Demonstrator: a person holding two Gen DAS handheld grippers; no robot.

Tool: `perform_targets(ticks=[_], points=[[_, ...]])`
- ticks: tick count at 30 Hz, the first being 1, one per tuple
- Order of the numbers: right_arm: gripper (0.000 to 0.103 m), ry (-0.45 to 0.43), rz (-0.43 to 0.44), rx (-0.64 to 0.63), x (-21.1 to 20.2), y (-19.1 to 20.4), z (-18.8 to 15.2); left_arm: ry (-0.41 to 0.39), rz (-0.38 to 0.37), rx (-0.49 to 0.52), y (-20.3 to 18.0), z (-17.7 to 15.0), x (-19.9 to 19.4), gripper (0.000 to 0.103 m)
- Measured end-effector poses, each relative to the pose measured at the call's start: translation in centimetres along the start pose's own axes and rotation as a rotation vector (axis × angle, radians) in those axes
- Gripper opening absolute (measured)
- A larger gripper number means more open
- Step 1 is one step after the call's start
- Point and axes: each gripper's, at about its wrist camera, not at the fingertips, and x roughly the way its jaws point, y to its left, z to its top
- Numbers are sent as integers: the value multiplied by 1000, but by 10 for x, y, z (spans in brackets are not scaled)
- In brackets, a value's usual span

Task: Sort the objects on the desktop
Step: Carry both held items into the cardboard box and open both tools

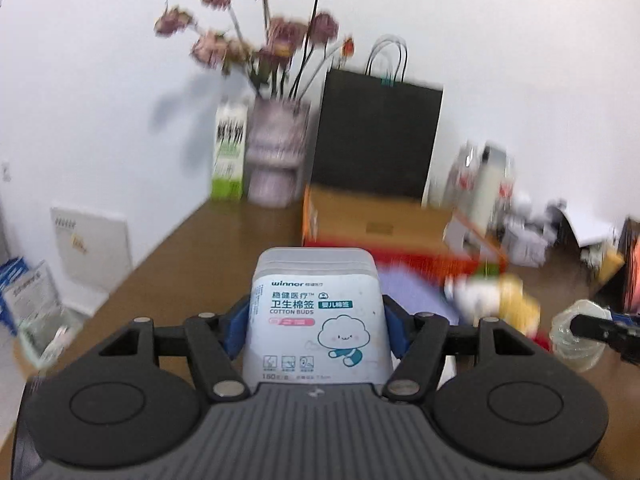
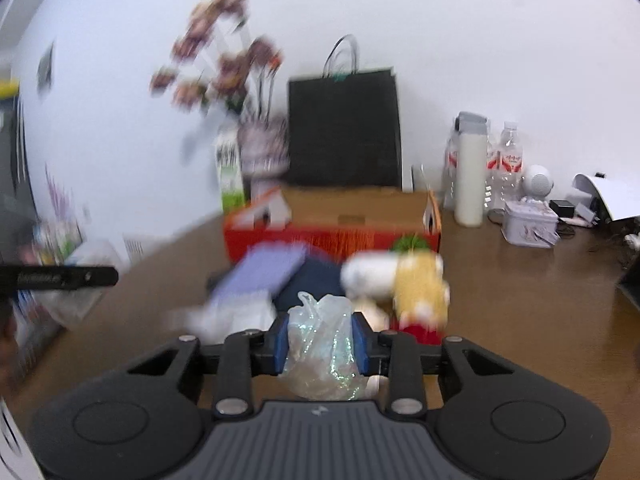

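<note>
My left gripper [image 1: 316,328] is shut on a white cotton buds box [image 1: 316,316] with a cloud cartoon, held above the brown desk [image 1: 224,236]. My right gripper [image 2: 320,344] is shut on a crumpled clear plastic bag [image 2: 320,348] with glittery flecks; the bag also shows at the right edge of the left wrist view [image 1: 576,340]. Ahead lie a yellow and white plush toy [image 2: 408,280], a purple cloth [image 2: 268,268] and a dark blue item [image 2: 316,280]. An open red cardboard box [image 2: 336,220] stands behind them.
At the back wall stand a black paper bag [image 2: 344,128], a vase of dried flowers [image 2: 264,148] and a green-white carton [image 2: 230,168]. To the right are a white bottle [image 2: 470,172], water bottles [image 2: 506,160] and a small tin [image 2: 528,224]. Both views are motion-blurred.
</note>
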Motion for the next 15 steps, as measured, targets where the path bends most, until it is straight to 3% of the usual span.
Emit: perform_targets(ticks=[3,8,12,15], points=[[30,-16,-48,-52,45,-13,53,33,-23,15,-15,41,51,66],[31,99,-48,-48,175,-52,132,165,-22,68,-53,113,192,67],[31,231,-158,4,293,-87,159,227,106,243,-87,125,307,67],[32,328,-166,23,351,-104,155,330,145,224,-85,119,366,67]])
